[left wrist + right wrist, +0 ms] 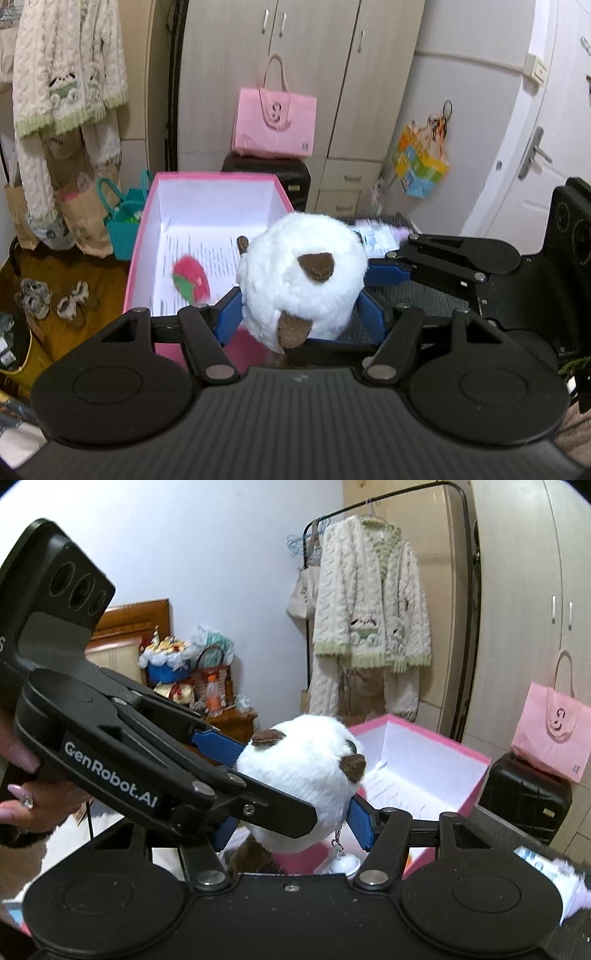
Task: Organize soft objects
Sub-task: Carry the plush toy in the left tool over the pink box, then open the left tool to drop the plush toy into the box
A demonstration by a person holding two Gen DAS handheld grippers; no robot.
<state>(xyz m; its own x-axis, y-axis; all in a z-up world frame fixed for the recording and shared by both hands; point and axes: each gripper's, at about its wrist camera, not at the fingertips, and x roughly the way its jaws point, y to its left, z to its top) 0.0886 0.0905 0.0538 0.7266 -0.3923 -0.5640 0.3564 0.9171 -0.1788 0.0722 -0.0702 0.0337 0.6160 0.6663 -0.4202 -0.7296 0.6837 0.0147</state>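
A white round plush toy [299,277] with brown felt patches is held between both grippers, above the near edge of a pink box [207,177]. My left gripper [301,317] is shut on the plush, its blue pads pressing both sides. My right gripper [295,823] is also shut on the plush [299,775]; the left gripper crosses in from the left in the right wrist view. The box is white inside and holds a red and green plush [190,278]. The box also shows in the right wrist view [458,749].
A black suitcase [295,177] with a pink bag [275,122] on it stands behind the box, in front of wardrobe doors. Paper bags and a teal basket [123,221] sit left of the box. A cream cardigan [369,627] hangs on a rack.
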